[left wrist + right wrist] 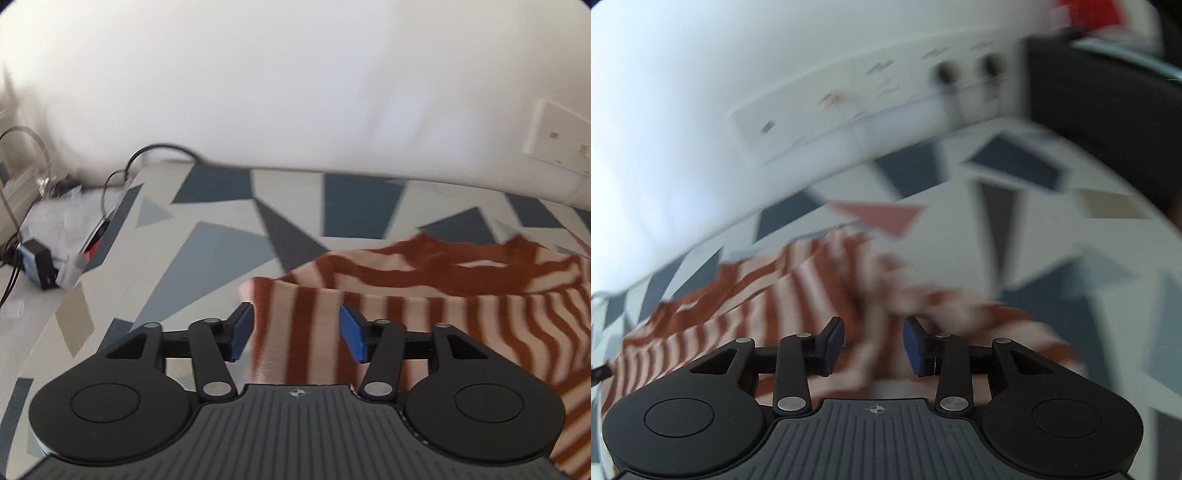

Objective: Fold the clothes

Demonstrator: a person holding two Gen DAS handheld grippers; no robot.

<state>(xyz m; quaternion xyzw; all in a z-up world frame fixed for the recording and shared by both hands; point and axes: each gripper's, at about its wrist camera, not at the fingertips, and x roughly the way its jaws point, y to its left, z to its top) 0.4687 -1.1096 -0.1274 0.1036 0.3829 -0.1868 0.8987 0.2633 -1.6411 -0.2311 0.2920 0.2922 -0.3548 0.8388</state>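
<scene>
Left wrist view: the left gripper (296, 330) stands released, its blue pads spread wide with a flap of the rust-and-cream striped knit garment (424, 295) lying between them but not pinched. The garment sprawls over the right part of the tabletop (207, 236), which is covered in a cloth of grey, navy and cream triangles. Its brown-edged neckline (480, 258) lies toward the wall, and one layer already lies doubled over another, rumpled rather than flat. A clutter of black cables and a small dark box (38, 267) sits at the far left, well apart from the garment.

Right wrist view: heavily blurred. The right gripper (874, 345) is also released, its pads apart above a bunched ridge of the same striped garment, gripping nothing. A white socket strip (857, 110) runs along the wall beyond.

Whether the garment is partway through folding or merely bunched up, the pictures do not settle. To fold it well, I judge that each gripper should close on a single clean edge, not a wad of layers. The two should lift evenly together, and the cloth should be pulled taut so the stripes run straight before the fold is laid down.
</scene>
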